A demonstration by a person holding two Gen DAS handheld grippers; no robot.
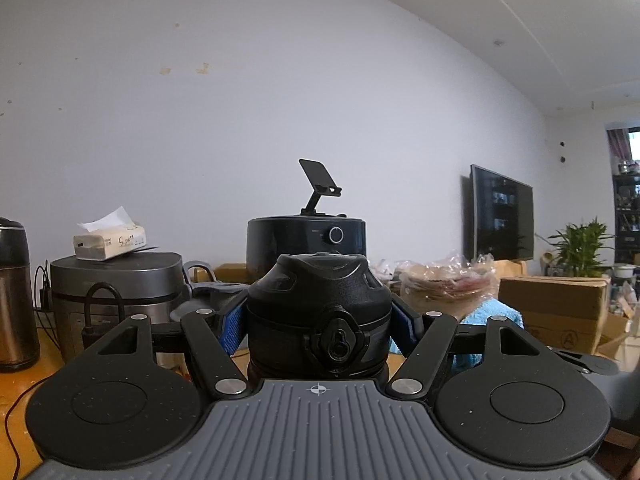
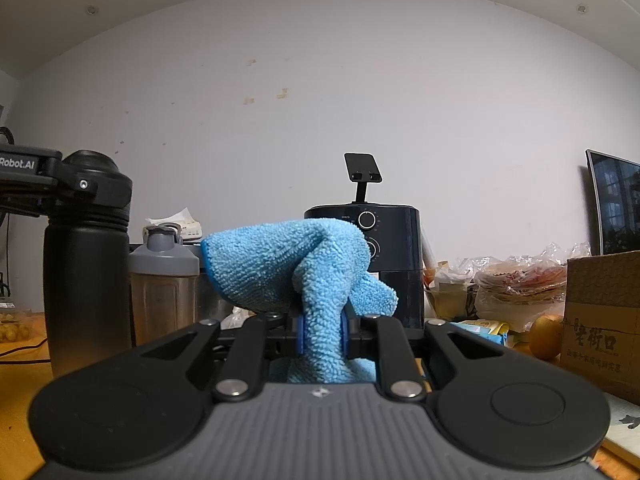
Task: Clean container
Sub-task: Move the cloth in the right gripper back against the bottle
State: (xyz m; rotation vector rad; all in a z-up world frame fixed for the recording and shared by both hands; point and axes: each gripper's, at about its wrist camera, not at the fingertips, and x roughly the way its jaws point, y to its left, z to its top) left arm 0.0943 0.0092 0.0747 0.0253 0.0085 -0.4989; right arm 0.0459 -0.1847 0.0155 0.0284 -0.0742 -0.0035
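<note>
Left gripper [image 1: 319, 322]: right up against the lens, clamped on one black bottle [image 1: 319, 312] around the cap, a blue pad [image 1: 234, 330] pressed on each side, so two pads showing.
Bottle spot, left view: upright between the fingers, lock button on the lid facing the camera.
Behind it, left view: one air fryer [image 1: 306, 240] with one phone stand [image 1: 320, 184] on top, one grey cooker [image 1: 116, 288] carrying one tissue pack [image 1: 110, 242], one brown flask [image 1: 14, 292] at the far left edge, one TV [image 1: 502, 216] on the wall, one potted plant [image 1: 580, 244], one cardboard box [image 1: 554, 312].
Right gripper [image 2: 322, 336]: pinched nearly shut on one blue cloth [image 2: 288, 264], which flops up and over the fingertips.
Bottle spot, right view: same black bottle [image 2: 86, 280] standing on the bench [image 2: 20, 392] far left, well apart from the cloth, with the other gripper on its cap.
Also, right view: one grey-lidded shaker cup [image 2: 164, 280] just beside the bottle, one orange fruit [image 2: 546, 336] near a box [image 2: 602, 320], a bagged stack of flatbread-looking stuff [image 2: 520, 280].
</note>
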